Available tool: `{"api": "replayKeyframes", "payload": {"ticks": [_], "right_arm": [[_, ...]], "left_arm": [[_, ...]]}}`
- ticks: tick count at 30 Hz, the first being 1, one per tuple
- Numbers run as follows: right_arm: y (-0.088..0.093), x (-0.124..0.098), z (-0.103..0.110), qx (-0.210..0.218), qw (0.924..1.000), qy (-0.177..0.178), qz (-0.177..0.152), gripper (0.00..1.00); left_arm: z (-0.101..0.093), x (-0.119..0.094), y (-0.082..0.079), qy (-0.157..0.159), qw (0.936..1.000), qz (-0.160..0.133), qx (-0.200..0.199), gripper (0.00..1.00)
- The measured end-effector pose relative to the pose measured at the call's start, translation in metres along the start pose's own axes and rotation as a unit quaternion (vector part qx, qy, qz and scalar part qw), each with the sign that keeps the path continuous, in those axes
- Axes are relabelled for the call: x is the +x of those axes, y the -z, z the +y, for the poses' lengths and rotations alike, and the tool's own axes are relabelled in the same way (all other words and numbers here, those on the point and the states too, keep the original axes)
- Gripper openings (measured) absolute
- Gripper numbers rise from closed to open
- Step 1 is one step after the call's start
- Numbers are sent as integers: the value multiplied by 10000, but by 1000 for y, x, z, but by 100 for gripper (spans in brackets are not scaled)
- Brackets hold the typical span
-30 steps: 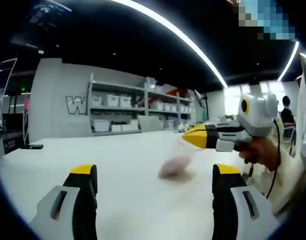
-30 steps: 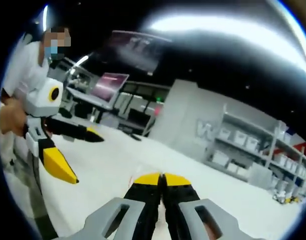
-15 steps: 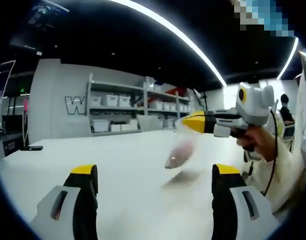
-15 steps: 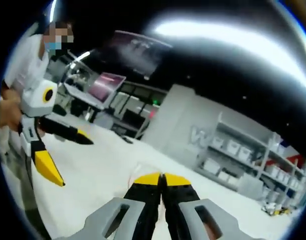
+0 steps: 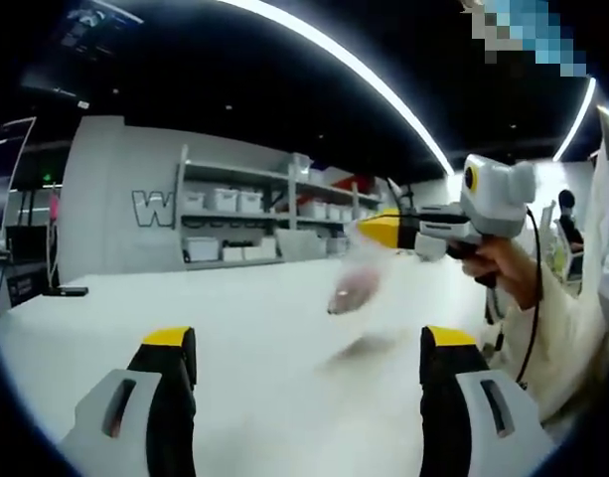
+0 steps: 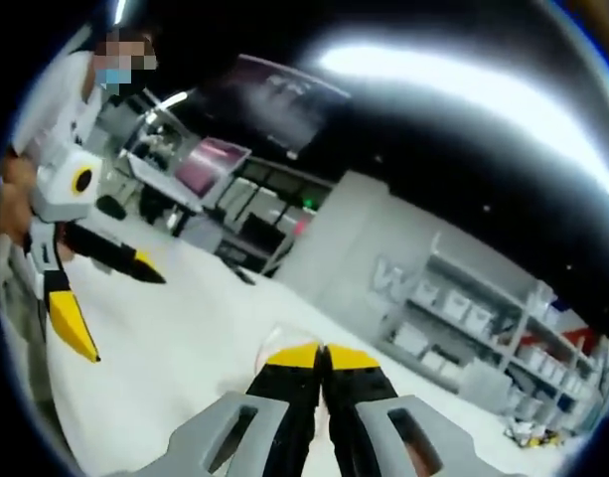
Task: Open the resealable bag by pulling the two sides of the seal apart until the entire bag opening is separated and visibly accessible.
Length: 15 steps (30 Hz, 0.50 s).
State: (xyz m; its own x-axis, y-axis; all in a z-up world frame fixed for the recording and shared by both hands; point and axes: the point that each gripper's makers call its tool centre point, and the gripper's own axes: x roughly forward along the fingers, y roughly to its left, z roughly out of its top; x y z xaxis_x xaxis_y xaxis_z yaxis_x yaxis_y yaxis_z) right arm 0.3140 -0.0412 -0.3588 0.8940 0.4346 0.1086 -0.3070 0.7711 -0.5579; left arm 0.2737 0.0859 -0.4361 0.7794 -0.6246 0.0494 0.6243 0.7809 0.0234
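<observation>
The left gripper (image 5: 304, 343) has grey moulded jaws with black inner faces and yellow tips; the right gripper (image 6: 322, 350) matches, with a black cable (image 5: 532, 288). The person wears a cream sleeve (image 5: 567, 343)

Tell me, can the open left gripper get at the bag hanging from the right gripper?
Probably yes: the bag dangles clear above the table, pinched by the right gripper, with nothing between it and the left gripper.

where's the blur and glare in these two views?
Left gripper view: the bag hanging from the right gripper is motion-smeared, its shadow soft on the table; the ceiling light strip is crisp. Right gripper view: the ceiling light blows out into broad glare, and the background shelves look soft.
</observation>
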Motion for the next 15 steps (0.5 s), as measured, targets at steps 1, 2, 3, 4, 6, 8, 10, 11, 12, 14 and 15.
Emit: {"api": "replayKeyframes", "payload": {"ticks": [1, 2, 3, 4, 6, 8, 10, 11, 12, 14, 15], "right_arm": [[0, 1, -1, -24, 10000, 10, 3, 0], [-1, 1, -2, -37, 10000, 15, 5, 0], [-1, 2, -3, -57, 10000, 19, 5, 0], [-1, 3, -4, -70, 10000, 24, 8, 0], [-1, 5, -6, -95, 9999, 32, 12, 0], [-1, 7, -9, -125, 9999, 40, 19, 0], [-2, 10, -12, -149, 9999, 43, 19, 0], [-2, 11, -14, -147, 9999, 40, 10, 0], [-2, 13, -15, -132, 9999, 33, 2, 0], [-1, 17, -18, -114, 9999, 23, 14, 0], [-1, 18, -19, -118, 9999, 32, 16, 0]], "left_arm": [[0, 0, 0, -10, 10000, 7, 15, 93], [1, -1, 0, -16, 10000, 0, 34, 93], [1, -1, -1, -15, 10000, -1, 42, 92], [1, -1, -1, -12, 10000, -6, 43, 92], [1, -1, -1, -8, 10000, 3, 30, 92], [2, -1, 1, -25, 10000, 34, 37, 92], [3, -1, 2, -45, 10000, 79, 41, 92], [3, -2, 2, -53, 9999, 79, 44, 92], [3, -2, 2, -59, 9999, 67, 46, 92], [3, -2, 2, -50, 10000, 63, 37, 91], [2, -2, 2, -40, 10000, 74, 46, 91]]}}
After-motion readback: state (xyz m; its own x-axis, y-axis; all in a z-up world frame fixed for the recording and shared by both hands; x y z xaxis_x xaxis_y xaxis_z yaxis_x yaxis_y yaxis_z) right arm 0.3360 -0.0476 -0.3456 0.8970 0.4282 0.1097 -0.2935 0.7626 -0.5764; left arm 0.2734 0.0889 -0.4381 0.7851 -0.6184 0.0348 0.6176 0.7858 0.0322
